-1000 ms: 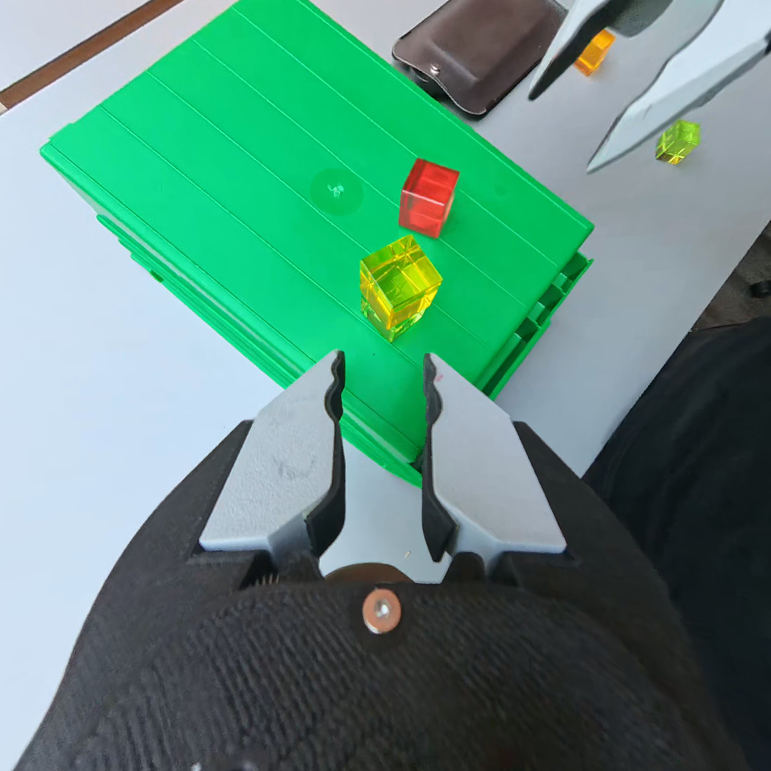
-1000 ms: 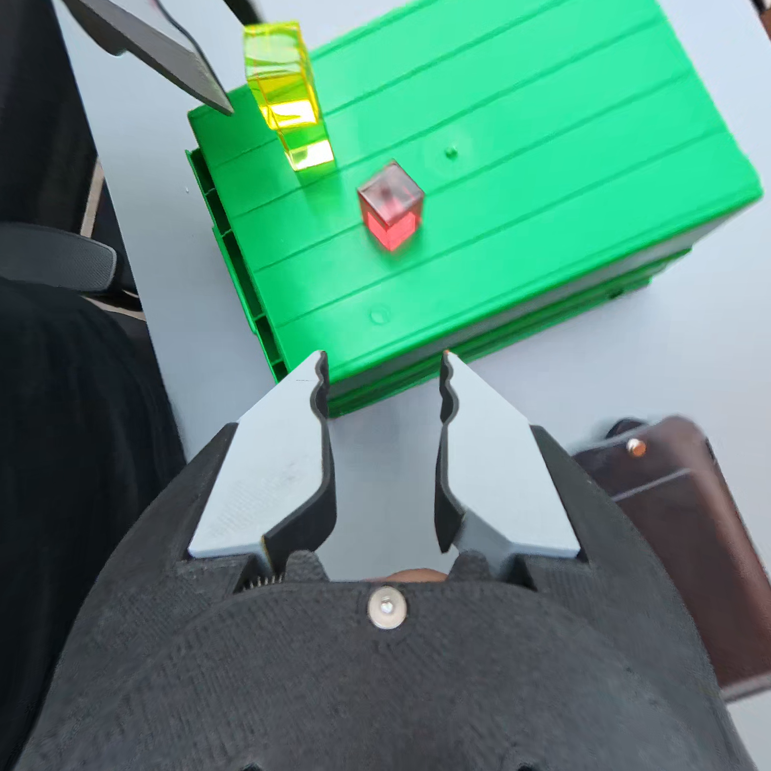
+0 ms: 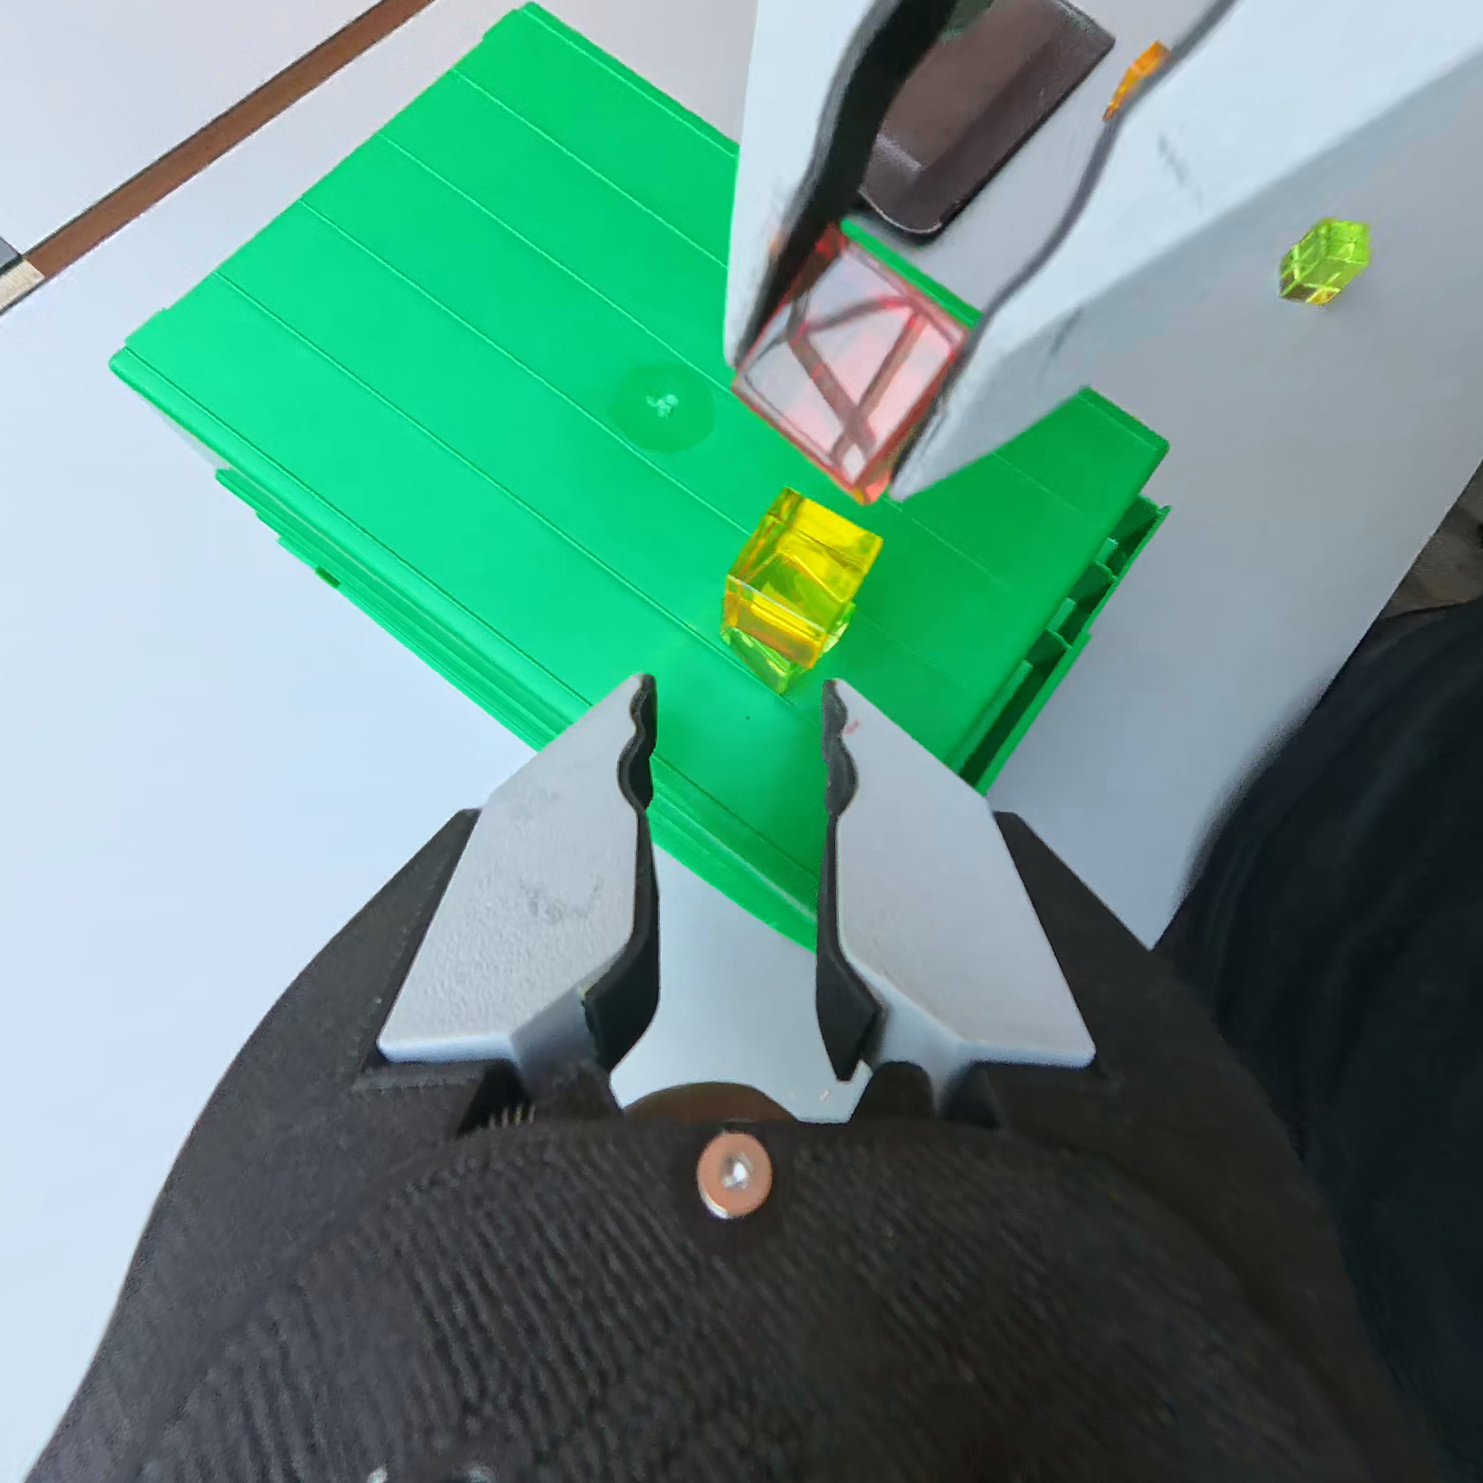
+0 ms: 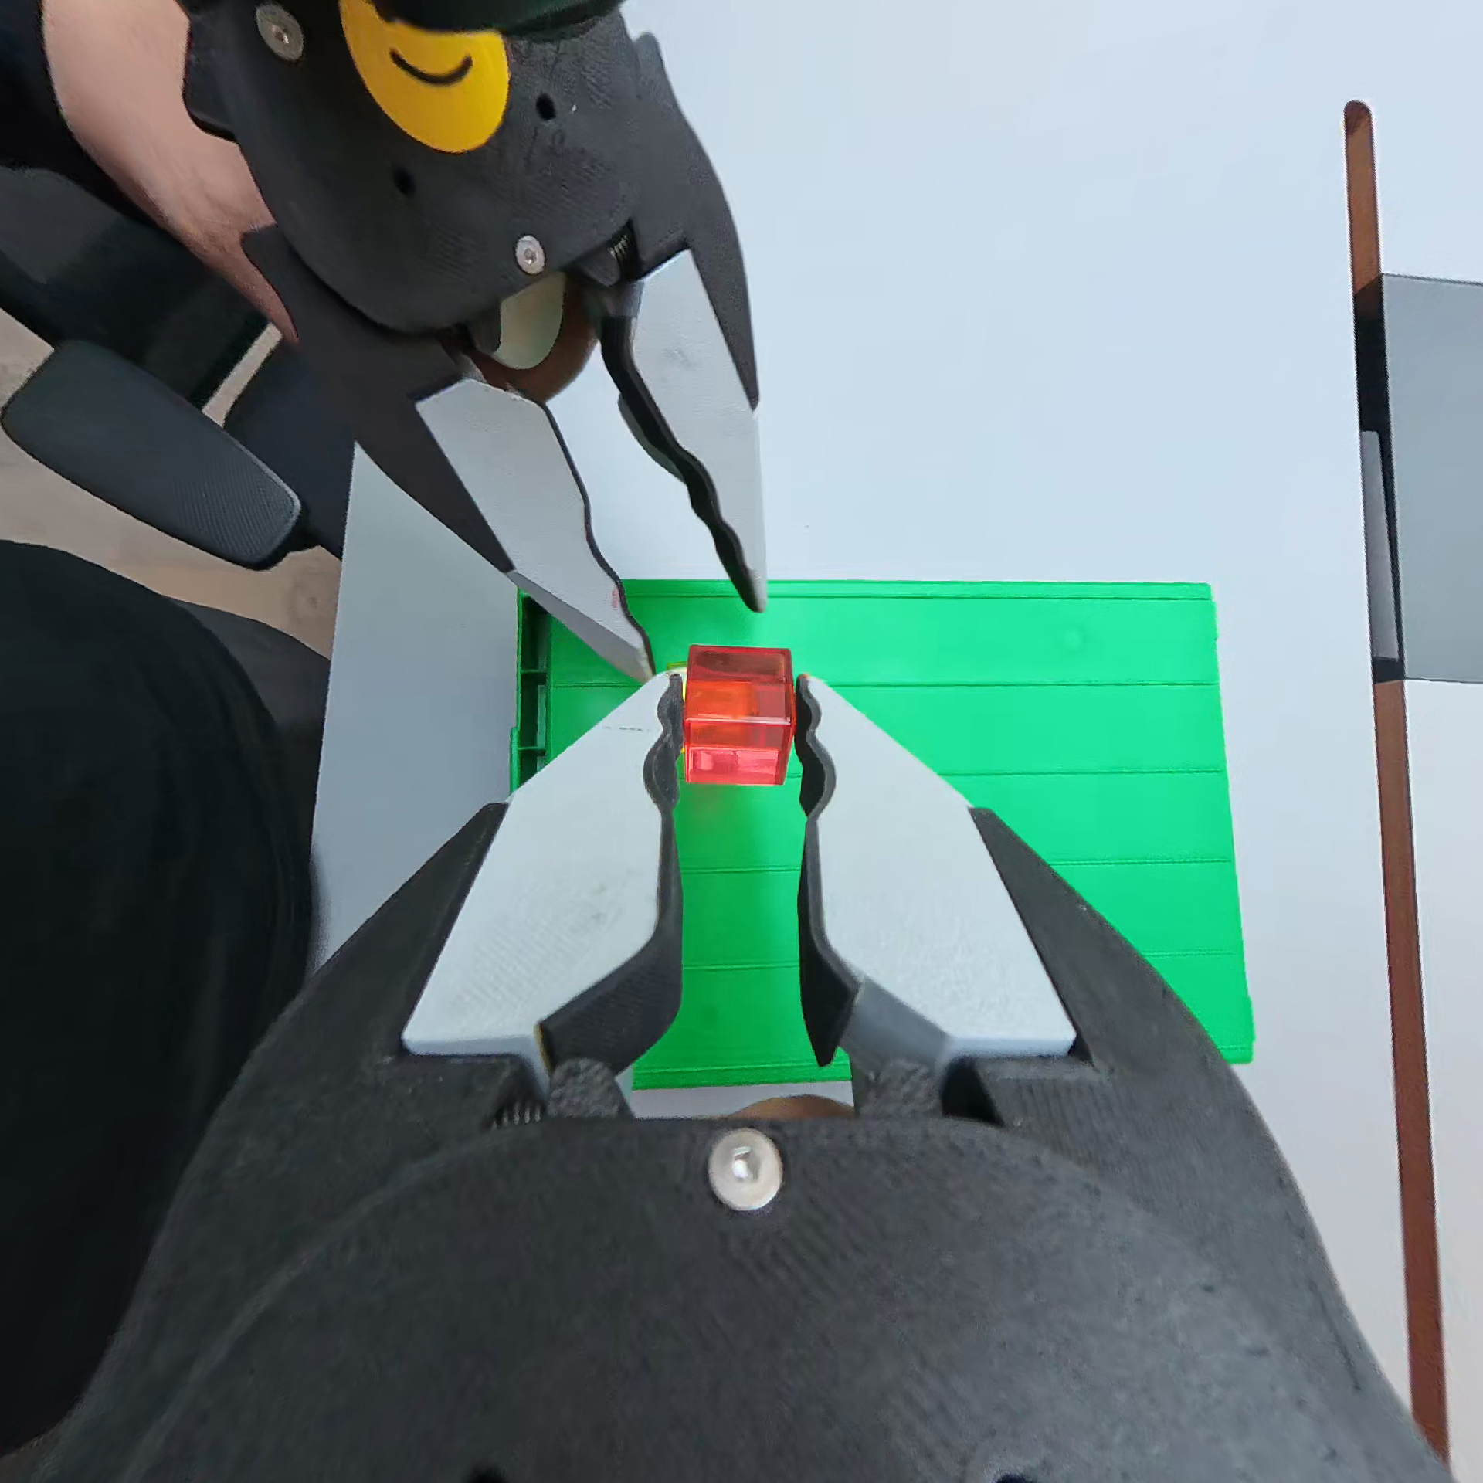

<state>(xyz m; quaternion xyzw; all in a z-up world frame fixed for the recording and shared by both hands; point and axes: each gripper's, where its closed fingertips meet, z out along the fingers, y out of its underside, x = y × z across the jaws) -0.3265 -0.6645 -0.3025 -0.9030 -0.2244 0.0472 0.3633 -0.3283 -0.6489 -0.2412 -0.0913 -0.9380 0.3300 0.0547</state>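
A green plastic box (image 3: 449,401) lies flat on the white table. On it stands a short stack of two clear yellow cubes (image 3: 794,594). My left gripper (image 3: 738,706) is open and empty, its tips just short of that stack. My right gripper (image 4: 737,698) is shut on a clear red cube (image 4: 738,714) and holds it above the box (image 4: 1003,802), close over the yellow stack. In the left wrist view the red cube (image 3: 851,369) sits between the right gripper's fingers (image 3: 762,201). In the right wrist view the yellow stack is almost fully hidden under the red cube.
A brown leather case (image 3: 963,120) lies behind the box. A small yellow-green cube (image 3: 1324,261) and an orange cube (image 3: 1135,72) sit on the table to the right. A person's dark clothing (image 3: 1364,883) and a chair armrest (image 4: 160,449) border the table edge.
My right gripper has come in over the box, shut on the red cube and lifted it toward the yellow stack. My left gripper has stayed open near the stack.
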